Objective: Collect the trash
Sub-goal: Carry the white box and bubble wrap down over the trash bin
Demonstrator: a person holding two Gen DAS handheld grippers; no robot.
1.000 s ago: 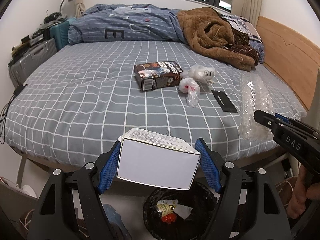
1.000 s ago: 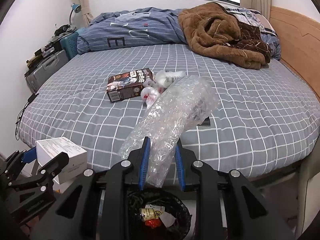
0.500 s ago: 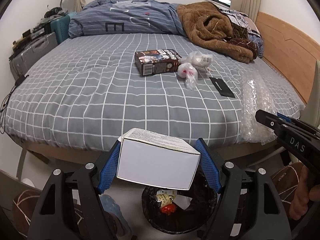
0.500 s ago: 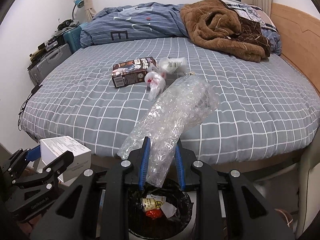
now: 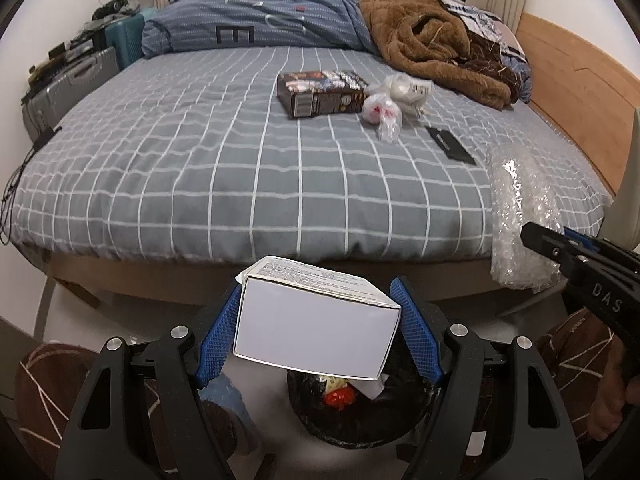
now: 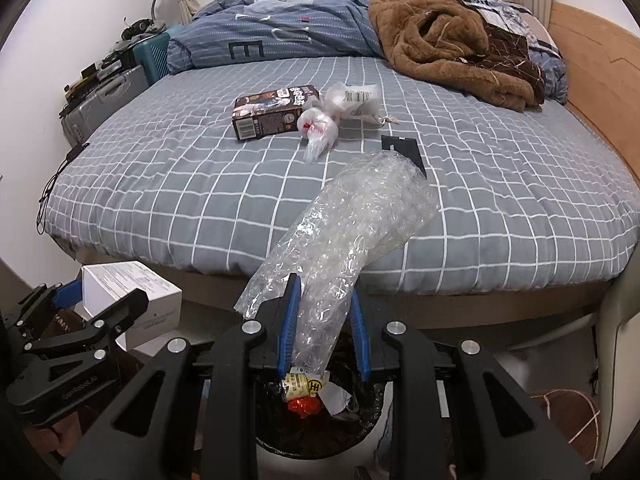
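Note:
My left gripper (image 5: pixel 318 328) is shut on a white cardboard box (image 5: pixel 316 328), held between its blue pads just above a black-lined trash bin (image 5: pixel 360 420) on the floor. The same white box (image 6: pixel 132 300) shows at the lower left of the right wrist view. My right gripper (image 6: pixel 324 328) is shut on a long piece of clear bubble wrap (image 6: pixel 352 232), whose lower end hangs over the trash bin (image 6: pixel 316 420). That bin holds paper scraps and a red wrapper. Seen from the left wrist, the bubble wrap (image 5: pixel 520 216) hangs at the right.
On the grey checked bed (image 5: pixel 200 168) lie a dark snack box (image 5: pixel 320 94), crumpled clear plastic bags (image 5: pixel 386 114) and a flat black card (image 5: pixel 450 146). A brown blanket (image 5: pixel 432 48) and blue duvet are at the far end. Suitcases (image 5: pixel 68 88) stand at the left.
Both grippers have sunk and drawn back from the bed with their loads. The trash bin now shows larger beneath them, and the bed's front edge and frame have come into view.

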